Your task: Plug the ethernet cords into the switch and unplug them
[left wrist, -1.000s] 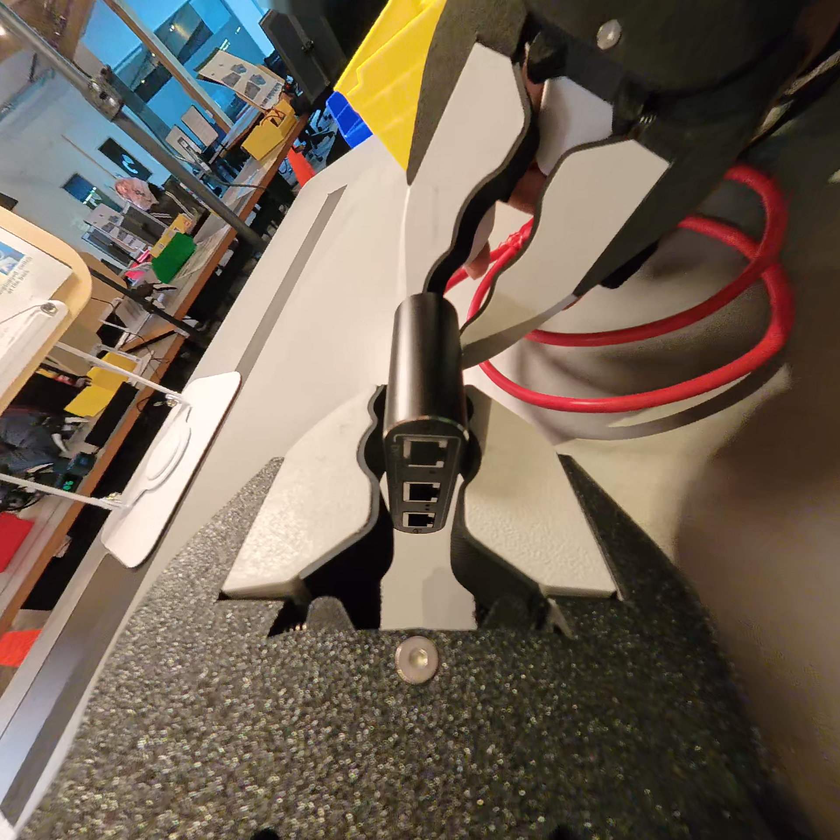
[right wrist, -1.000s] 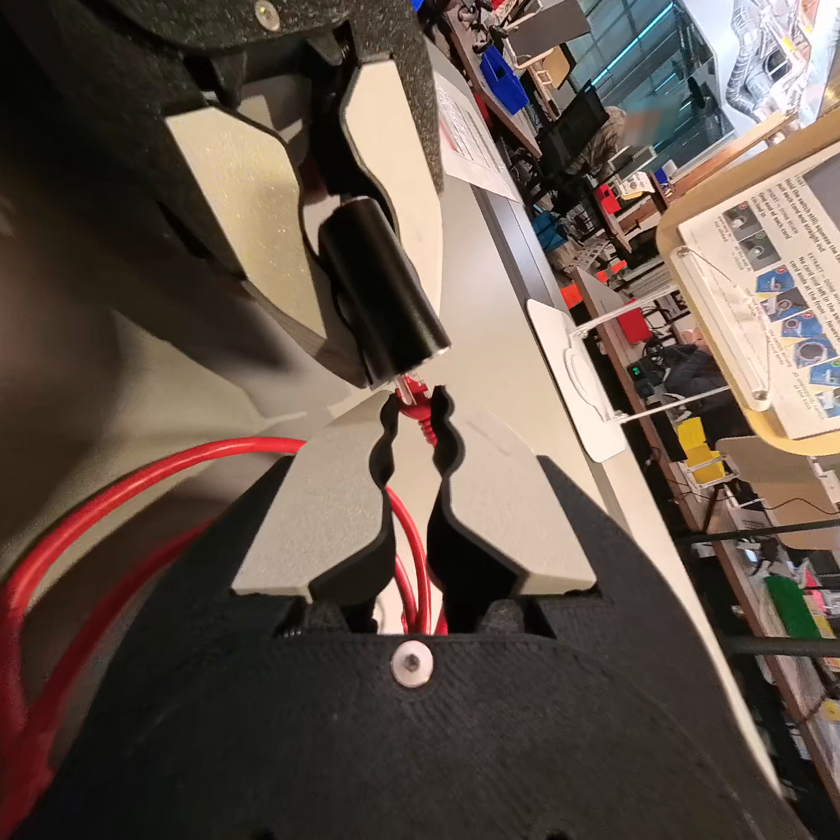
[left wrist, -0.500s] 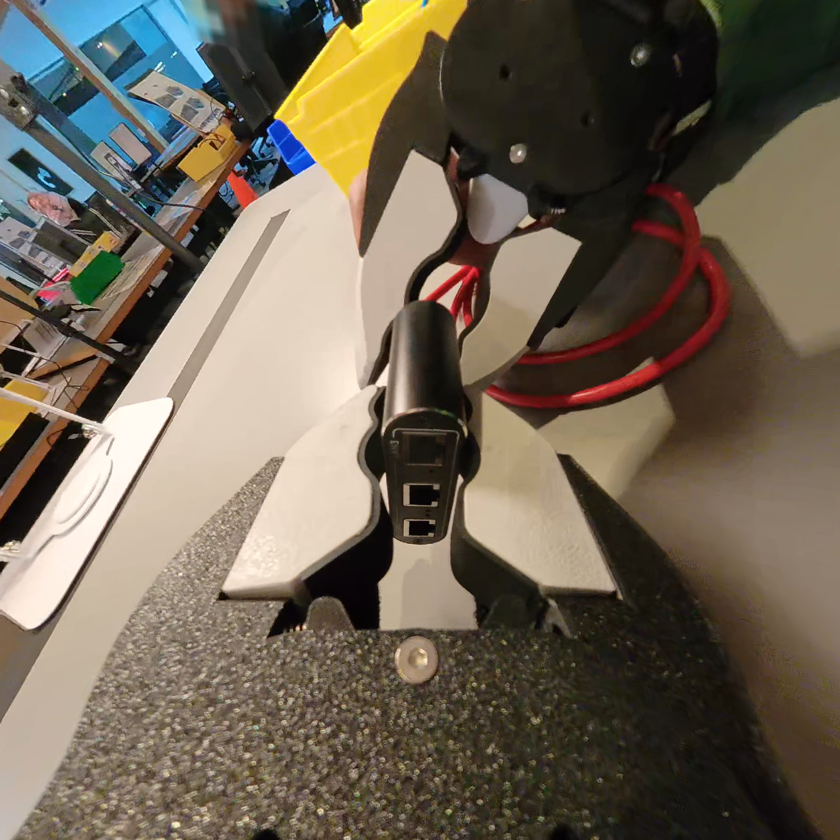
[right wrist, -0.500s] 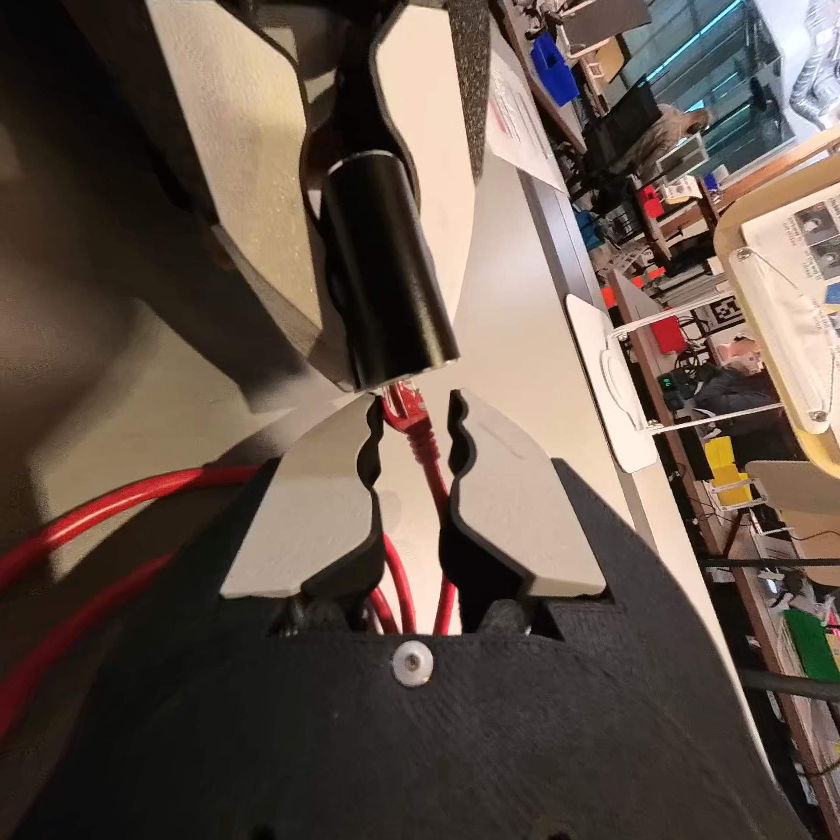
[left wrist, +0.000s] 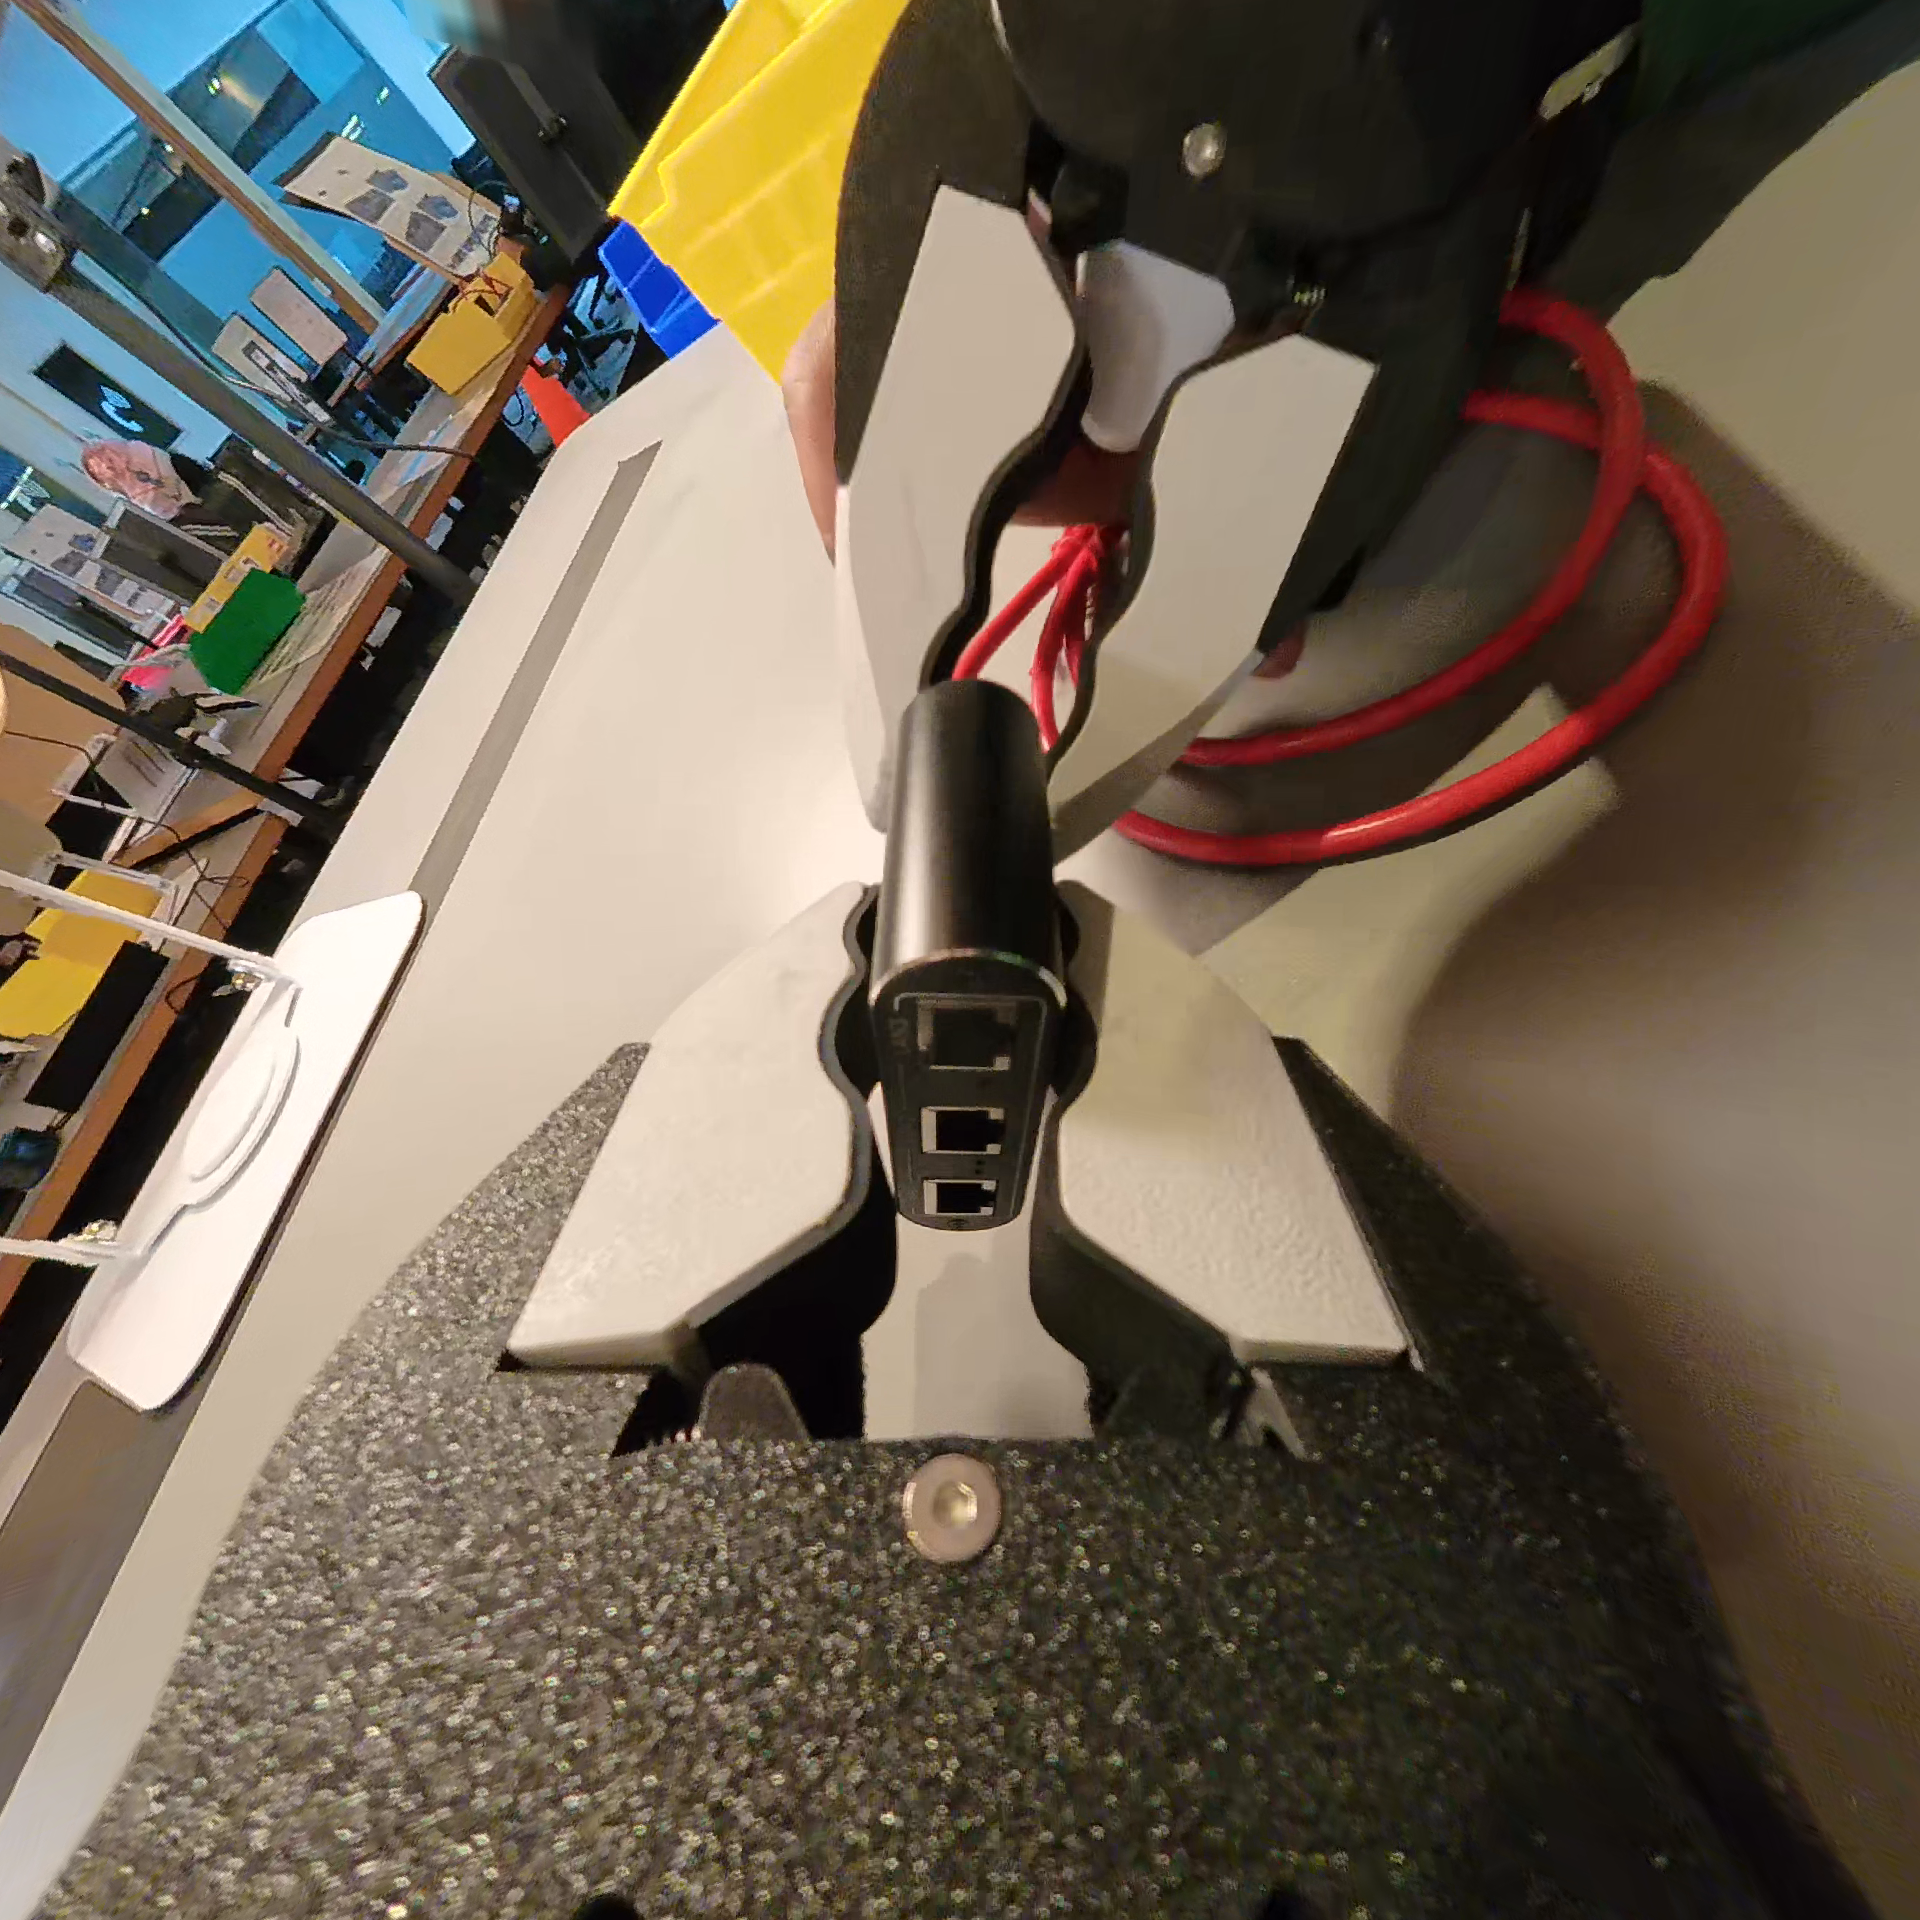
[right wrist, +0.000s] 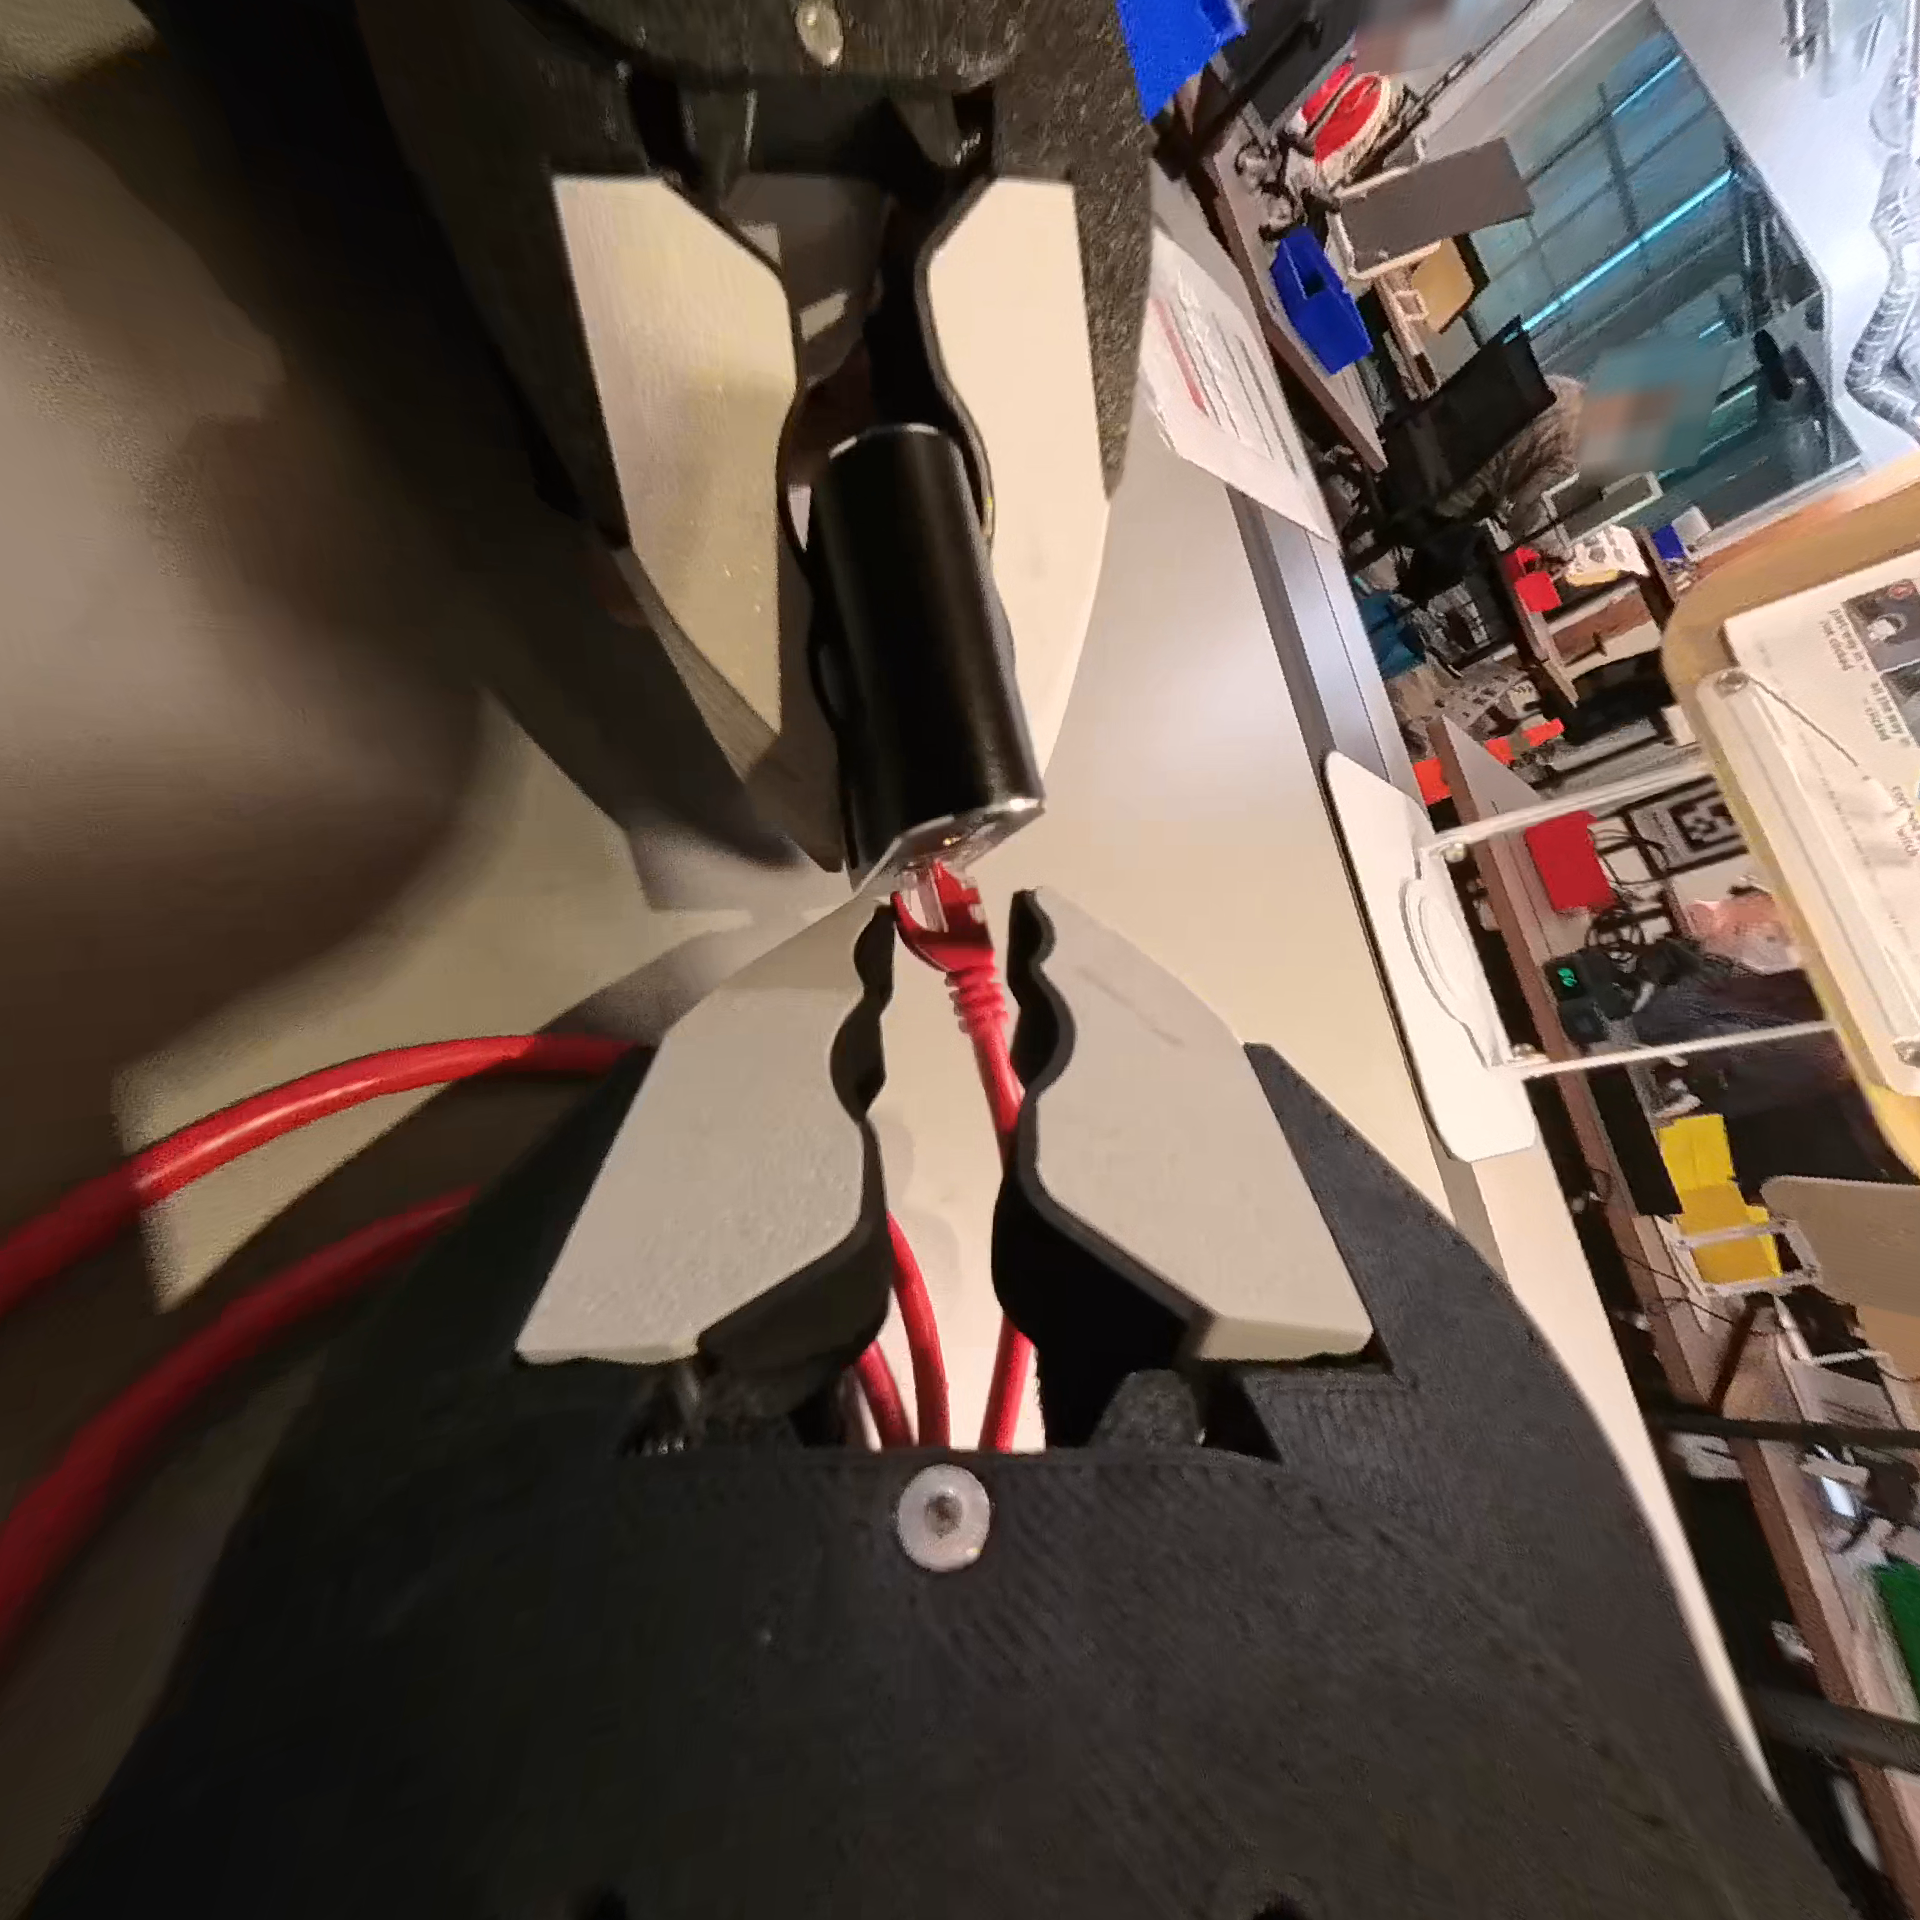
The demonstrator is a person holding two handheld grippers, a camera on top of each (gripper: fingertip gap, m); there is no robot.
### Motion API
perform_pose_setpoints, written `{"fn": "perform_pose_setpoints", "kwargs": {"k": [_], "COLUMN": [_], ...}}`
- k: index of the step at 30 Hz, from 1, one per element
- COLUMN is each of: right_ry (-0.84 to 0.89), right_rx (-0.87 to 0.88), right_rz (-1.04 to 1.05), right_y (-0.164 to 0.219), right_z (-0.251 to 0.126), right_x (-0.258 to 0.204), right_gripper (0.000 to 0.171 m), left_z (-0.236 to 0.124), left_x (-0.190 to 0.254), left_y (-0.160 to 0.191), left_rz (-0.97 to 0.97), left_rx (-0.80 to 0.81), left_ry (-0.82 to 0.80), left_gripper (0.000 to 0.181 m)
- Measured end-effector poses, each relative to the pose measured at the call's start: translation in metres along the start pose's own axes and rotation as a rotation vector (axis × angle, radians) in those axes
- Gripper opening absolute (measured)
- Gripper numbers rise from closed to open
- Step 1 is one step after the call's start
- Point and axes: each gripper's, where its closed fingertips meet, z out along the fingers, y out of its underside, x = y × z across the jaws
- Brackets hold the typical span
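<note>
My left gripper (left wrist: pixel 961 920) is shut on a black switch (left wrist: pixel 966 831) and holds it above the table. The switch's near face shows three empty ports. In the right wrist view the switch (right wrist: pixel 914 644) points its other end at my right gripper (right wrist: pixel 951 914). A red ethernet plug (right wrist: pixel 940 920) lies between that gripper's fingertips with its clear tip at the switch's end face. The fingers stand slightly apart, with a gap beside the plug. I cannot tell whether the plug is seated. The red cord (right wrist: pixel 312 1101) loops on the table (left wrist: pixel 644 727) and shows under the right gripper's fingers (left wrist: pixel 935 416).
A white stand base (left wrist: pixel 239 1122) sits near the table's edge, also in the right wrist view (right wrist: pixel 1434 935). Yellow bins (left wrist: pixel 748 187) and a blue bin (left wrist: pixel 649 281) stand at the far end. A printed sheet (right wrist: pixel 1226 395) lies on the table. Cluttered benches lie beyond. Left and right tips are no more than a few centimetres apart.
One second ago my right fingers pinched the plug; they have since parted a little. The plug stays at the switch's end. My left gripper still holds the switch, and both views have swung.
</note>
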Motion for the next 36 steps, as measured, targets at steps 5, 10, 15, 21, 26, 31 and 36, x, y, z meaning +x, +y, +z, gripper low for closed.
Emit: {"fn": "perform_pose_setpoints", "kwargs": {"k": [5, 10, 15, 21, 26, 31, 36], "right_ry": [-0.045, -0.068, -0.095, -0.063, 0.057, 0.184, 0.283], "right_rx": [0.016, 0.044, 0.053, 0.044, -0.021, -0.086, -0.137], "right_rz": [0.05, 0.044, 0.067, 0.145, 0.147, 0.11, 0.131], "right_y": [0.001, -0.003, -0.003, -0.005, -0.003, 0.002, 0.028], "right_z": [-0.002, -0.004, -0.005, -0.005, -0.003, -0.006, -0.022], "right_x": [0.0, -0.003, -0.004, 0.003, 0.013, 0.028, 0.065], "right_gripper": [0.025, 0.02, 0.016, 0.015, 0.014, 0.015, 0.015], "left_z": [0.0, 0.001, 0.001, 0.0, 0.001, 0.001, -0.002], "left_x": [0.002, 0.002, 0.003, -0.002, -0.011, -0.018, -0.023], "left_y": [-0.002, -0.001, -0.002, -0.005, -0.004, -0.005, -0.008], "left_rz": [0.002, 0.004, 0.007, -0.036, -0.024, -0.001, -0.05], "left_rx": [0.015, 0.013, 0.019, 0.024, -0.012, -0.034, -0.01], "left_ry": [0.011, 0.012, 0.012, -0.019, -0.112, -0.189, -0.208], "left_gripper": [0.028, 0.028, 0.028, 0.029, 0.028, 0.029, 0.028]}}
